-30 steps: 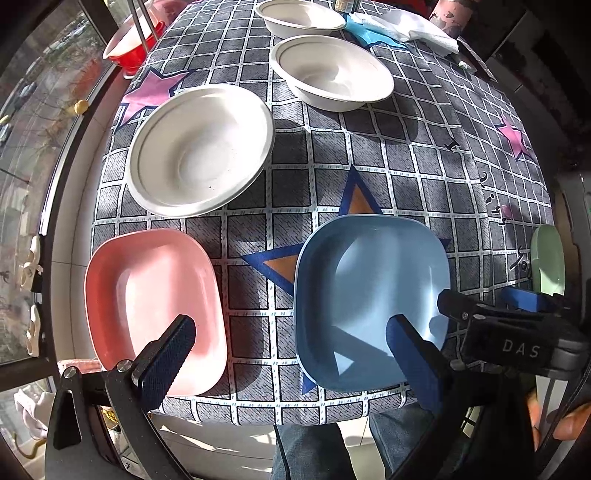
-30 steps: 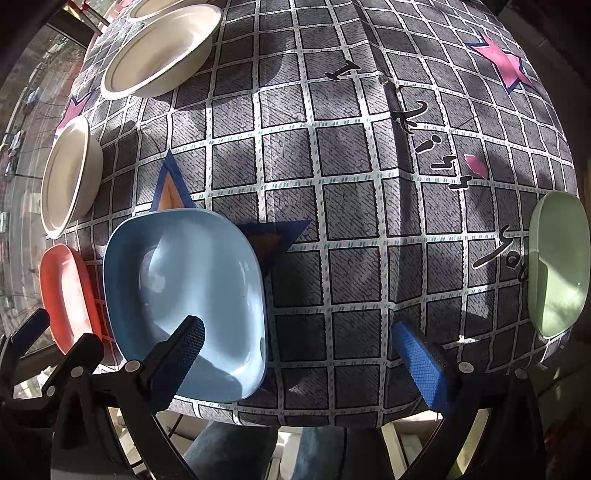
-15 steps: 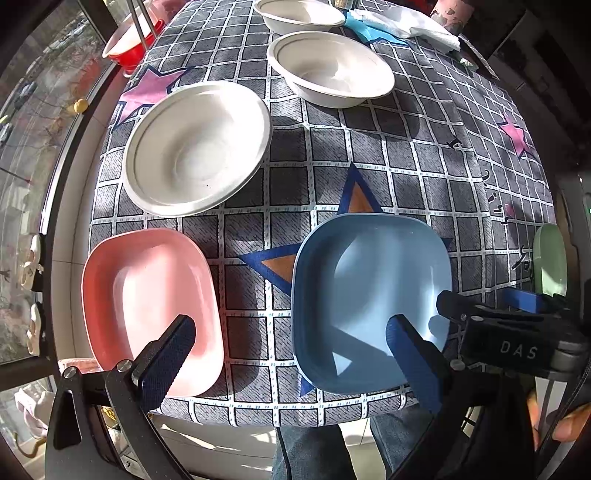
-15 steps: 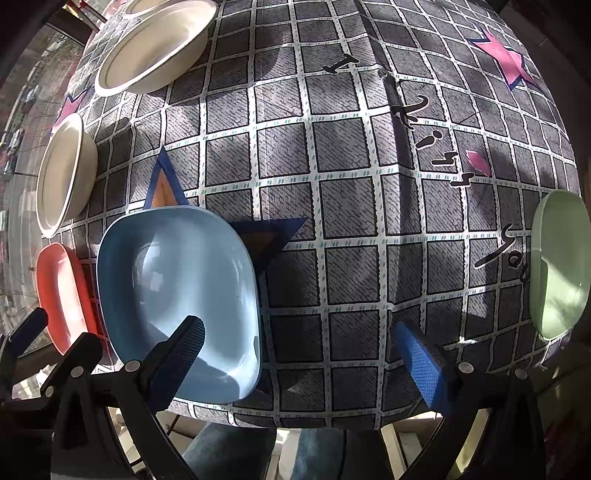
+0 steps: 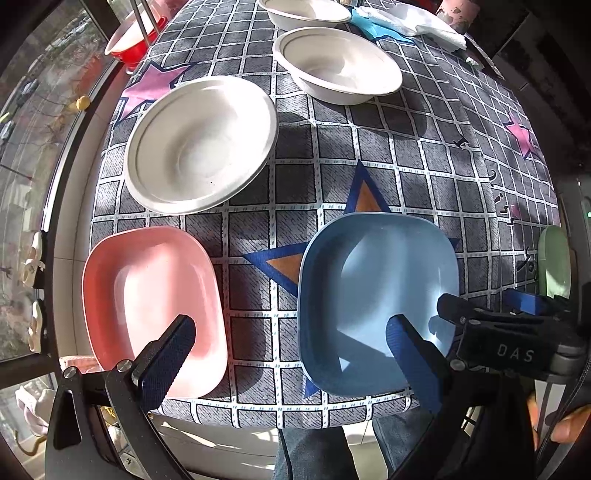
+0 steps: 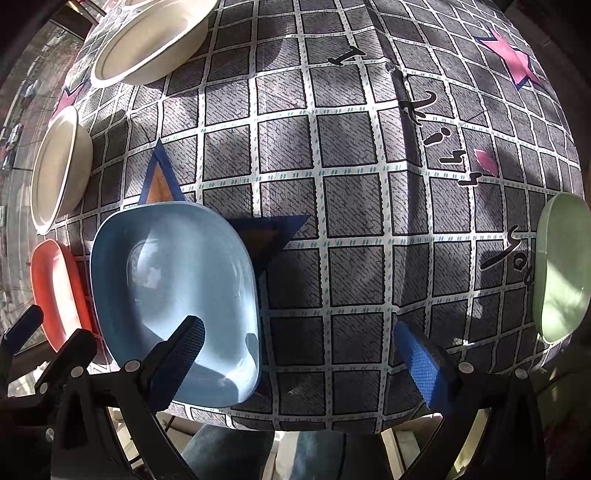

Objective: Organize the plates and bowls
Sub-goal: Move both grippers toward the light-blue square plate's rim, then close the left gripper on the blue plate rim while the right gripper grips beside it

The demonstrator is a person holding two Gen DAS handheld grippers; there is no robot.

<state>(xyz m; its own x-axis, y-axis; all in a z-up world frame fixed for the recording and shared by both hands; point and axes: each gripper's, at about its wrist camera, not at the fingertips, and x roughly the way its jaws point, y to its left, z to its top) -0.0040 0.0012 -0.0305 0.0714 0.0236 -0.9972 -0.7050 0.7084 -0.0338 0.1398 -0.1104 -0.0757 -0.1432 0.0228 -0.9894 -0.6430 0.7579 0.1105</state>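
Note:
A pink plate (image 5: 151, 306) and a blue plate (image 5: 376, 302) lie side by side at the table's near edge. A green plate (image 6: 561, 266) lies at the right edge. Three white bowls sit further back: a near one (image 5: 199, 144), a middle one (image 5: 338, 64) and a far one (image 5: 306, 13). My left gripper (image 5: 291, 358) is open and empty, its fingers hovering over the pink and blue plates. My right gripper (image 6: 303, 358) is open and empty, its left finger (image 6: 181, 354) over the blue plate (image 6: 173, 295). The right gripper also shows in the left wrist view (image 5: 517, 325).
A grey checked cloth (image 6: 354, 206) with star prints covers the table. A red cup (image 5: 133, 38) stands at the far left corner. White and blue cloths (image 5: 413, 24) lie at the far edge. A window runs along the left side.
Both views have shifted slightly, with the plates sliding a little left in frame. Both grippers stay open and nothing was taken hold of.

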